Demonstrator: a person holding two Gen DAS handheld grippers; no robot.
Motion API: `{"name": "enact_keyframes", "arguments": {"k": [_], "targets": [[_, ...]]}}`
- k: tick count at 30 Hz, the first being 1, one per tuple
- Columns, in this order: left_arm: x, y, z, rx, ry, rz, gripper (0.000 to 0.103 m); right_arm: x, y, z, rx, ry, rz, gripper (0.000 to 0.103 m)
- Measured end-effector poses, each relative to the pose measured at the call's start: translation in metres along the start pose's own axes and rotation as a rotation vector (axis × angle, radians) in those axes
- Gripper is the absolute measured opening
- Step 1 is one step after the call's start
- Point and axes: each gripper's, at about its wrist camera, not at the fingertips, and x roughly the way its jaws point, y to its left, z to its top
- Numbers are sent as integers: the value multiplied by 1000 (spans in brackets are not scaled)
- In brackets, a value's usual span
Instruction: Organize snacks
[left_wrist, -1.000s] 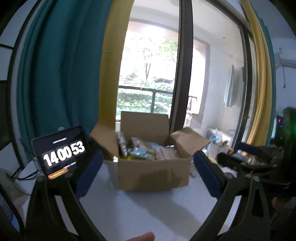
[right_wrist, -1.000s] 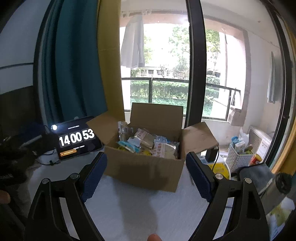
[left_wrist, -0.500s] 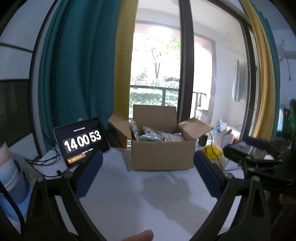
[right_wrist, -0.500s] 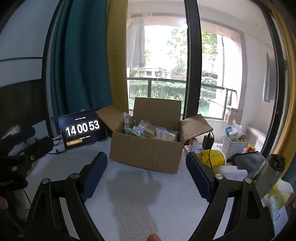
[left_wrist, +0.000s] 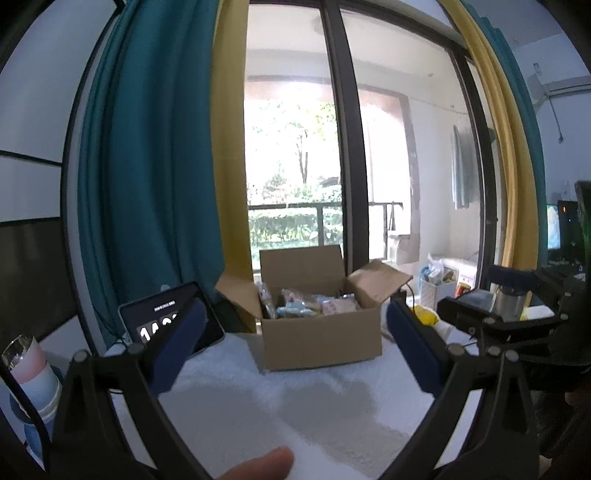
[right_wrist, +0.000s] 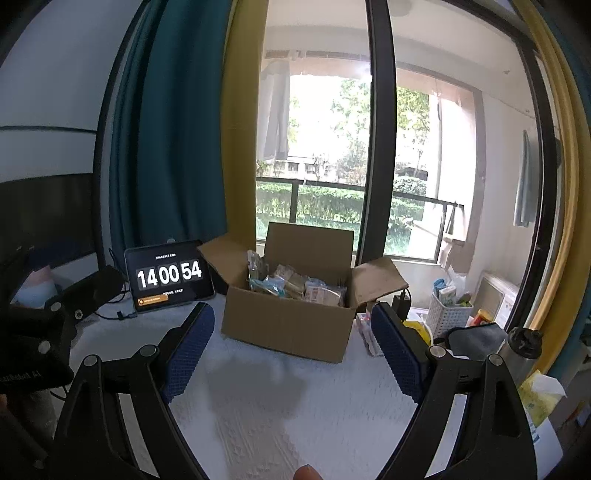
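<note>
A table covered in white textured cloth (right_wrist: 280, 417) stands before a tall window with dark frames, teal (right_wrist: 173, 147) and yellow curtains (right_wrist: 242, 129) hanging at its sides, and a balcony rail and greenery outside.

Near the table's far edge, about midway along it, sits an open cardboard box (right_wrist: 291, 325) with its flaps spread outward. Inside it lies a jumble of packaged snacks (right_wrist: 295, 286), pale blue, beige and white wrappers, filling it close to the rim; single packets are too small to tell apart. In the left wrist view the same box (left_wrist: 321, 332) stands straight ahead with the snacks (left_wrist: 306, 306) showing above its front wall.

Just beside the box toward the far left corner, a tablet (right_wrist: 168, 275) leans upright showing a clock in large white digits, a cable running from it. Toward the right edge are a white perforated basket (right_wrist: 448, 317) holding small items, a dark metal bottle (right_wrist: 522, 350) and a grey cloth (right_wrist: 476, 334). At the left edge stands a pink and blue cup (left_wrist: 31, 373).

The right gripper (right_wrist: 293, 354) hangs above the bare cloth in front of the box, its blue-padded jaws spread wide with nothing between them. The left gripper (left_wrist: 295, 350) is likewise wide open and empty, well short of the box. A fingertip shows at the bottom edge of each view.
</note>
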Motion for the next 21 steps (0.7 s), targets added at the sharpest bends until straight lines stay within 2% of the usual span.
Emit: {"name": "enact_keyframes", "arguments": {"k": [21], "targets": [[0,3,3,-31,-2,-12,99,4,-9,0,34,15,-12,89]]}}
